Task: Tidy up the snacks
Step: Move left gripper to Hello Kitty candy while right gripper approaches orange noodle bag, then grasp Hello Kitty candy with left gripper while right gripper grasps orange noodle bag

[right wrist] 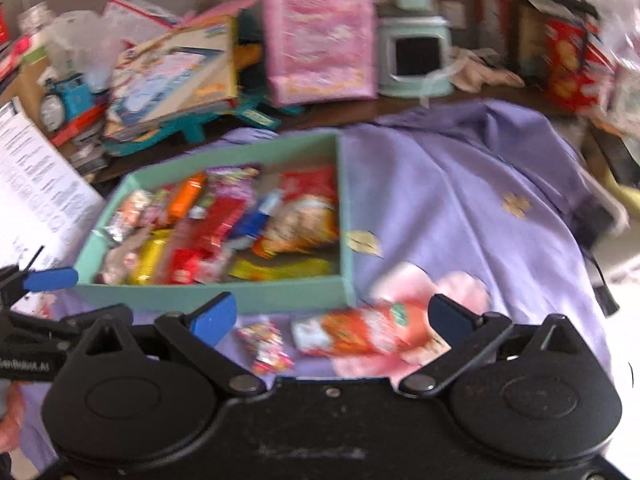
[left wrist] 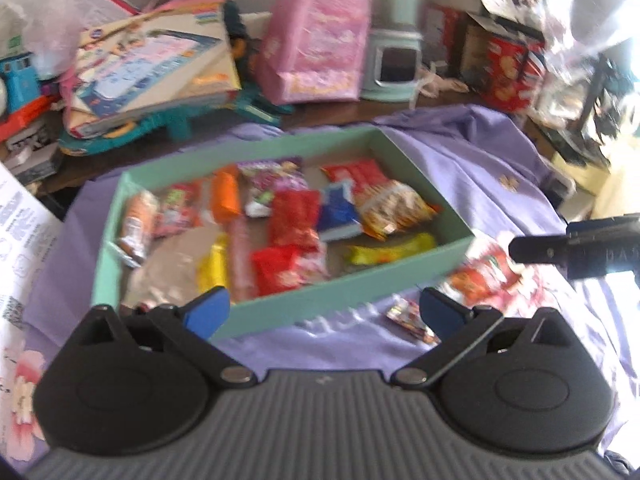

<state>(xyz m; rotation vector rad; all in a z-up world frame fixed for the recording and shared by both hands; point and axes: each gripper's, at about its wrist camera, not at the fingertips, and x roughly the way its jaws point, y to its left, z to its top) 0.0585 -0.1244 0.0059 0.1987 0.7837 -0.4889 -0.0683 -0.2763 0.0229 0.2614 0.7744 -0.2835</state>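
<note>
A mint green box (left wrist: 276, 312) (right wrist: 212, 296) sits on a purple floral cloth and holds several snack packets. An orange-red snack packet (right wrist: 360, 332) (left wrist: 480, 276) and a small colourful candy packet (right wrist: 266, 346) (left wrist: 412, 320) lie on the cloth just in front of the box. My right gripper (right wrist: 332, 316) is open and empty, low over these two packets. My left gripper (left wrist: 324, 312) is open and empty at the box's near wall. The right gripper's finger (left wrist: 540, 250) shows at the right edge of the left wrist view.
Behind the box lies clutter: a toy book box (left wrist: 160, 68), a pink package (left wrist: 316, 36), a mint container (left wrist: 396, 64), red biscuit boxes (left wrist: 508, 68) and a blue toy train (right wrist: 66, 98). A printed paper sheet (right wrist: 36, 192) lies left. The purple cloth (right wrist: 460, 200) spreads right.
</note>
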